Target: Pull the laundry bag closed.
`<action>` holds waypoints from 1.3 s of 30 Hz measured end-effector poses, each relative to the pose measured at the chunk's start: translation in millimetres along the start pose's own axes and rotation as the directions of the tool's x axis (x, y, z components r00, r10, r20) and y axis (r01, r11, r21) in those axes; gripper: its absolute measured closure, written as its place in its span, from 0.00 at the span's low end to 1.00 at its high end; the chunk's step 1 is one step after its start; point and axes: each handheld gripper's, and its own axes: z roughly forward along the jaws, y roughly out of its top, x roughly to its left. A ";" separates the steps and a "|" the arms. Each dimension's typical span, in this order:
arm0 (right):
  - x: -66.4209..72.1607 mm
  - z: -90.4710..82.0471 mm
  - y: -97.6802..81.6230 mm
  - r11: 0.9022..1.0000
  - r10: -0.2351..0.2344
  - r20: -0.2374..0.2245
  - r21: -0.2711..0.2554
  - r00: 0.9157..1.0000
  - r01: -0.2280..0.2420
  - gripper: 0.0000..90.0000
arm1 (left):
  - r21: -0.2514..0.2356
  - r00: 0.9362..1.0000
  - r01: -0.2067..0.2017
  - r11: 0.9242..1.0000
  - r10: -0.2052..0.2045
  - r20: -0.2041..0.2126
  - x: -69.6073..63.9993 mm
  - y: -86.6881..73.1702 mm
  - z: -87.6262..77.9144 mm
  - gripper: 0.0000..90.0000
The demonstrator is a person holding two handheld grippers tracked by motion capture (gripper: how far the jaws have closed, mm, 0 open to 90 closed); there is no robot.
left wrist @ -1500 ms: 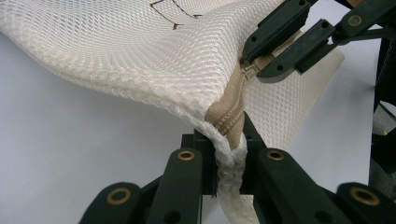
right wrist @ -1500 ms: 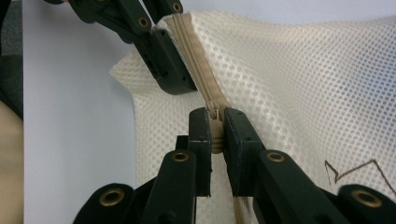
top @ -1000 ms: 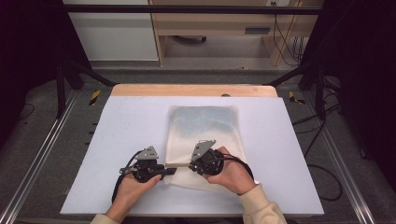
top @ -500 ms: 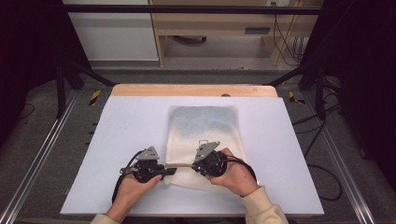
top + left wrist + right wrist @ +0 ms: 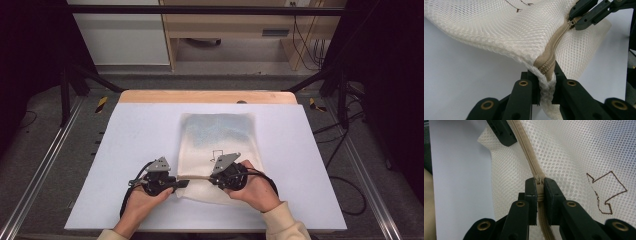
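A white mesh bag (image 5: 218, 137) lies flat on the white table (image 5: 130, 135), with a beige zipper (image 5: 198, 178) along its near edge. My left gripper (image 5: 180, 183) is shut on the bag's corner at the zipper's end (image 5: 546, 72). The zipper (image 5: 554, 45) runs from there to the right gripper (image 5: 577, 22). My right gripper (image 5: 214, 178) is shut on the zipper pull (image 5: 539, 182). In the right gripper view the zipper (image 5: 525, 147) leads on to the left gripper's jaw at the top. A brown arrow mark (image 5: 604, 192) is drawn on the mesh.
The table's far edge is a wooden strip (image 5: 205, 96). Metal rails (image 5: 45, 165) run along both sides of the table, and cables (image 5: 345, 185) lie on the floor to the right. Bare tabletop surrounds the bag on the left and right.
My right gripper has moved a little to the right along the zipper line. The left gripper has stayed where it was, holding the corner.
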 end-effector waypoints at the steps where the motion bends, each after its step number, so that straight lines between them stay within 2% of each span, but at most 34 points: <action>1: 0.2 -0.2 -0.6 1.000 0.004 0.002 0.003 1.000 -0.004 0.91 | 0.000 1.000 0.001 1.000 -0.001 0.002 0.0 0.0 0.0 0.92; 27: -2.7 -11.1 -13.1 0.999 0.033 0.012 -0.011 0.999 -0.032 0.91 | -0.005 1.000 -0.005 1.000 0.005 0.007 -1.5 0.5 -0.1 0.92; 39: -5.2 -18.2 -21.6 0.999 0.053 0.032 -0.006 0.998 -0.053 0.91 | -0.009 1.000 -0.005 1.000 0.005 0.007 -1.5 0.5 -0.8 0.92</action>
